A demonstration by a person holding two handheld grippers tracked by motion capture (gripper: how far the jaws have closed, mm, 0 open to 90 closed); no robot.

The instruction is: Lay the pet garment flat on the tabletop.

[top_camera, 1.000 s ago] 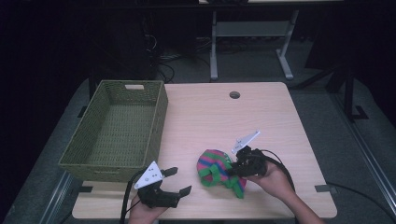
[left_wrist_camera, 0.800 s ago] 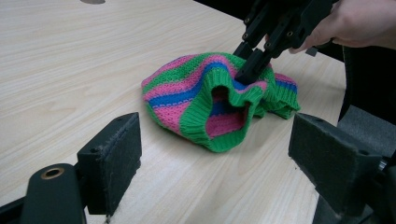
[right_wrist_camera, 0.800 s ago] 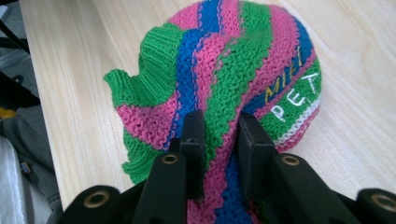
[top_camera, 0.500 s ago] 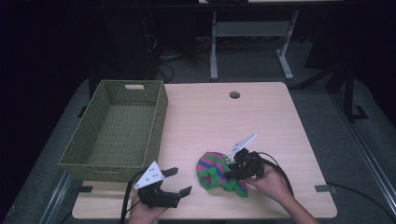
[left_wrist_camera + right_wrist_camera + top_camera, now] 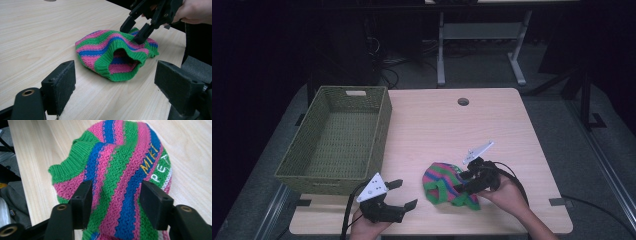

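Note:
A knitted hat [image 5: 438, 181] in pink, green and blue stripes lies on the wooden table [image 5: 432, 120] near its front edge. In the left gripper view the hat [image 5: 107, 50] turns its green-ribbed opening toward the camera. My right gripper [image 5: 460, 182] leans onto the hat from the right, and its jaws have just been opening. Its pads stand apart over the hat's crown [image 5: 120, 157], not pinching the knit. From the side, the right gripper [image 5: 131, 33] rests its tips on the hat's top. My left gripper [image 5: 406, 194] waits open to the hat's left, nothing between its jaws.
A green woven basket [image 5: 379, 120], with nothing in it, stands at the table's left side. A round cable hole [image 5: 463, 101] sits near the far edge. Bare tabletop stretches behind the hat. Table legs and cables stand in the dark beyond.
The right gripper's jaws have spread apart on the hat, letting go of the knit. The hat has stayed near the front edge. The left gripper has not moved.

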